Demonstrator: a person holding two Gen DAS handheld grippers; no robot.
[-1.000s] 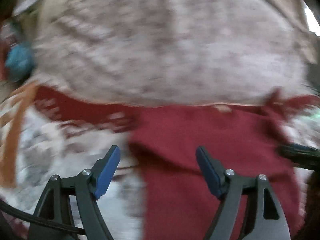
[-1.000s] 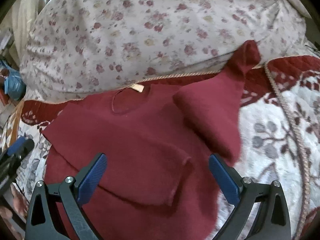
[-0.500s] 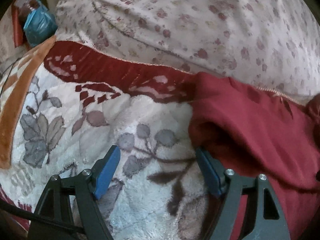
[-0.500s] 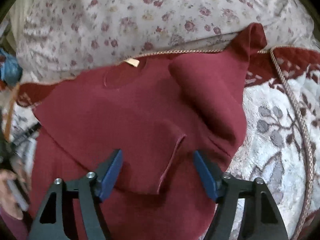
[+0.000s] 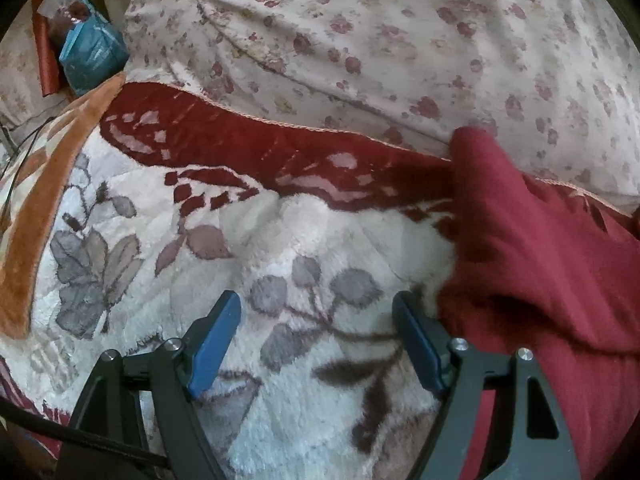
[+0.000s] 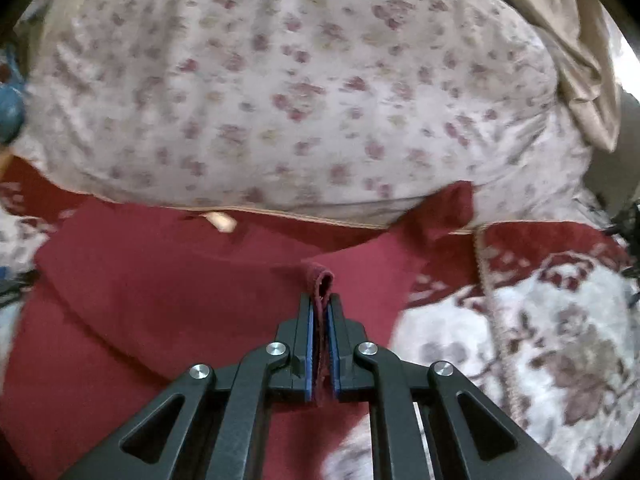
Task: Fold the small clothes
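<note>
A dark red sweater lies spread on a white plush blanket with a leaf pattern. My right gripper is shut on a fold of the sweater's hemmed sleeve edge, which sticks up between the blue pads. In the left wrist view the sweater fills the right side, with a raised corner near the pillow. My left gripper stands open over bare blanket. Its right finger lies just beside the sweater's left edge, and nothing is between the pads.
A large floral pillow lies across the far side, right behind the sweater's collar. The blanket's dark red border runs under it. A blue bag and clutter lie off the bed at the far left. An orange blanket strip edges the left.
My right gripper went from wide open over the sweater to shut on its sleeve edge and lifted a little. My left gripper swung left off the sweater and down onto bare blanket.
</note>
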